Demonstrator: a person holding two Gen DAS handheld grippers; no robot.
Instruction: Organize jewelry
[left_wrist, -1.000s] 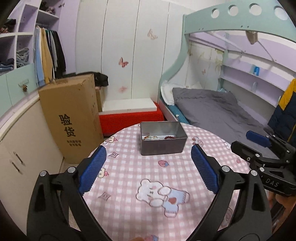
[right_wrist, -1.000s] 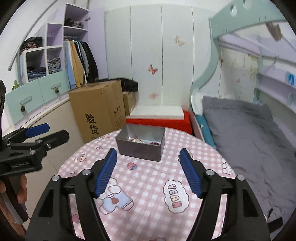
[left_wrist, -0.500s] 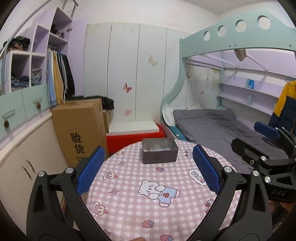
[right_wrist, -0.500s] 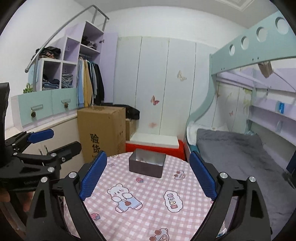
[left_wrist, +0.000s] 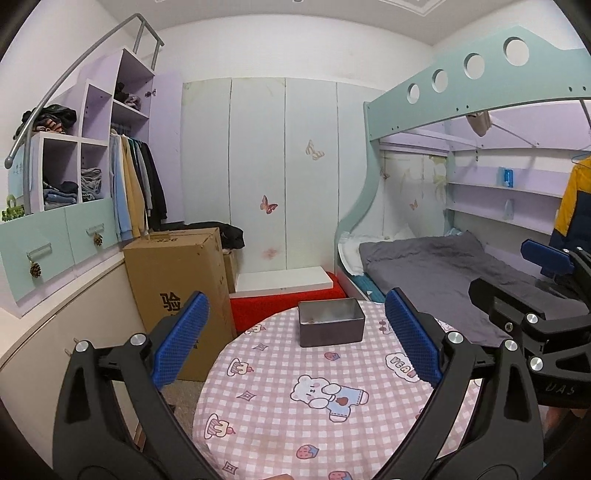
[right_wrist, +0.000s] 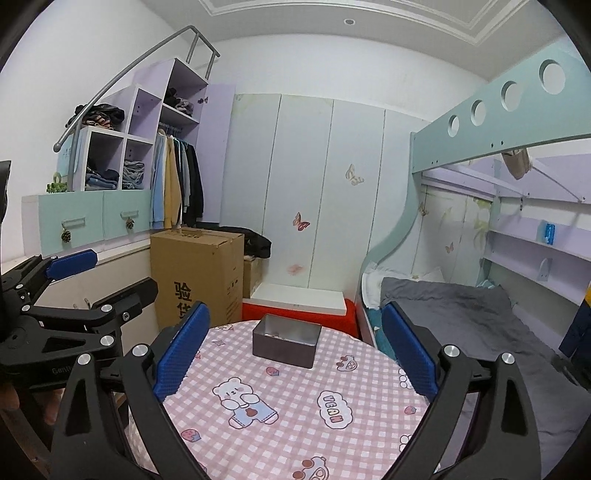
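The left tongs (left_wrist: 297, 341) stand wide apart with nothing between them, level with the near half of the round counter (left_wrist: 280, 417). The right tongs (right_wrist: 295, 349) are opening, also empty, beside them. Both sit well back from the grey metal tin (left_wrist: 331, 327) at the counter's far edge, probably so the tin stays in plain sight with its top uncovered. The jewelry (right_wrist: 275, 335) shows only as small bits in the tin's bottom; what pieces they are cannot be told. The checked cloth between tongs and tin carries only printed pictures — nothing blocks a reach. Beyond stand a cardboard box (left_wrist: 181, 284), a red bench (left_wrist: 284, 306) and the bed (left_wrist: 439, 269), all off the counter.
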